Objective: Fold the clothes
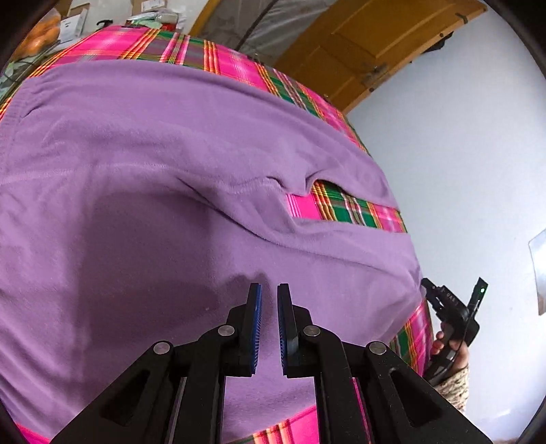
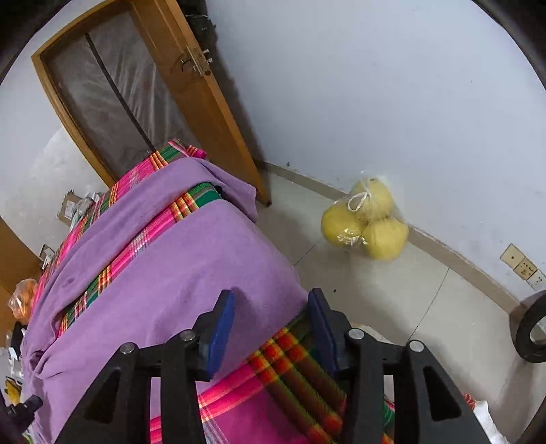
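A purple fleece garment (image 1: 170, 153) lies spread flat over a table covered in pink and green plaid cloth (image 1: 239, 58). A slit between two of its parts shows the plaid. My left gripper (image 1: 269, 290) hovers just above the garment's near part, its blue pads a narrow gap apart with nothing between them. At the table's right edge a hand holds my right gripper (image 1: 440, 300). In the right wrist view the right gripper (image 2: 271, 300) stands wide open over the garment's (image 2: 170, 266) corner and the plaid cloth (image 2: 273, 392), holding nothing.
A wooden door (image 2: 211, 112) stands past the table's far end. A bag of yellow fruit (image 2: 365, 218) sits on the tiled floor by the wall. Boxes (image 1: 73, 20) and a bag of orange fruit (image 1: 41, 34) lie beyond the far left side.
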